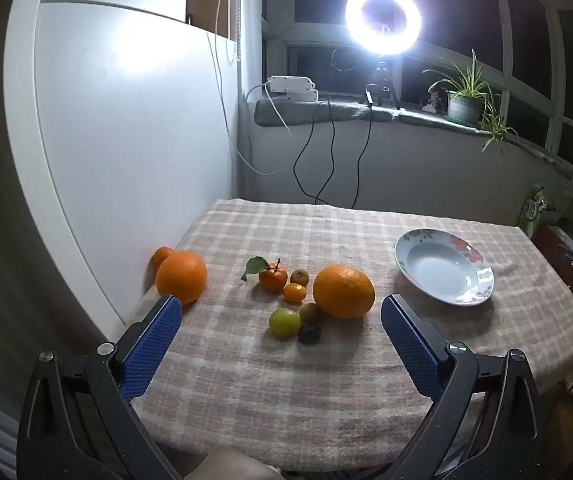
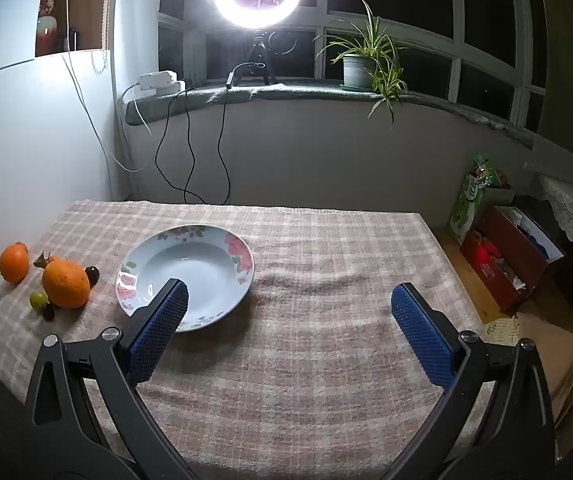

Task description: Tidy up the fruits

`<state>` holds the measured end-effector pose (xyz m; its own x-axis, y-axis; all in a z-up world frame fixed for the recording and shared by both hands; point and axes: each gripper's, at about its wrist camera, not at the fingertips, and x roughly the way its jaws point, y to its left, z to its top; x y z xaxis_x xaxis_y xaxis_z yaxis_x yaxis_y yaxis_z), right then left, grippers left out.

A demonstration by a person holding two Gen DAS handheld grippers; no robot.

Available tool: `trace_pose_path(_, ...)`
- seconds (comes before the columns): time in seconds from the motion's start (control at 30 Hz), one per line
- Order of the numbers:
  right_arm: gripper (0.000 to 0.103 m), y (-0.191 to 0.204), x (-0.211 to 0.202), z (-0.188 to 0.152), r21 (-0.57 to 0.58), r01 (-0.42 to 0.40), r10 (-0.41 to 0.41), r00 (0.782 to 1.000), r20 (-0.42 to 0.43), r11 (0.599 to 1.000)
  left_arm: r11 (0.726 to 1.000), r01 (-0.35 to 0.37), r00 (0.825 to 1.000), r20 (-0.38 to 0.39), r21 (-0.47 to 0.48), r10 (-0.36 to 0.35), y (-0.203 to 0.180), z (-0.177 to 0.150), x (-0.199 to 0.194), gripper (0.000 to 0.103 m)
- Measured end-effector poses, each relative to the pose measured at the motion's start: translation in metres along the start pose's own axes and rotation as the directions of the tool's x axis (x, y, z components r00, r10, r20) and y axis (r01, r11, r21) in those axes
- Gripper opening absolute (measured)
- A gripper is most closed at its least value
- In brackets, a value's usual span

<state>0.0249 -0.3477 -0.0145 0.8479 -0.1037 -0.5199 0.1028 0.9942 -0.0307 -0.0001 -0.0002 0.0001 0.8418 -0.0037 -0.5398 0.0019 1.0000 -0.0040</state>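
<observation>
In the left wrist view, a cluster of fruit lies on the checked tablecloth [image 1: 246, 380]: a large orange [image 1: 343, 291], a second large orange [image 1: 181, 277] at the left edge with a small orange fruit [image 1: 162, 255] behind it, a leafed mandarin [image 1: 272, 277], a small mandarin [image 1: 294, 292], a green fruit [image 1: 284, 322], a dark plum [image 1: 309, 334] and two brownish fruits [image 1: 299, 277]. An empty flowered plate [image 1: 444, 266] sits to the right. My left gripper [image 1: 281, 310] is open above the table in front of the cluster. My right gripper [image 2: 289, 294] is open, its left finger over the plate [image 2: 185, 270].
A white panel [image 1: 126, 140] stands along the table's left side. A windowsill behind holds a ring light [image 1: 383, 18], a potted plant [image 1: 464, 100], a power strip and hanging cables. Boxes and bags [image 2: 502, 248] sit on the floor right of the table.
</observation>
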Motion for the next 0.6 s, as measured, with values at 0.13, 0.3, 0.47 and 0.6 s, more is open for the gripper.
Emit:
trace_pose_path(0.13,0.103,0.0008,0.003,0.0004,0.011,0.004,-0.004,1.0,-0.005,1.0,1.0,0.002,1.0,0.0,-0.001,-0.002,-0.0008,-0.0002,-0.0003,0.1)
trace_pose_path(0.3,0.103,-0.002,0.0035,-0.0001,0.018,-0.015,0.014,1.0,0.01,1.0,1.0,0.006,1.0,0.006,0.002,-0.006,-0.0031,-0.0005,-0.0011,0.1)
trace_pose_path(0.47,0.103,0.0004,0.0012,0.003,0.008,-0.012,0.011,1.0,0.02,1.0,1.0,-0.001,1.0,0.012,-0.013,0.001,0.0014,0.0016,-0.0001,0.1)
trace_pose_path(0.6,0.103,0.0042,0.0015,0.002,0.005,-0.015,0.015,1.0,0.019,1.0,1.0,0.0,1.0,0.011,-0.014,0.0,0.0017,0.0019,-0.0001,0.1)
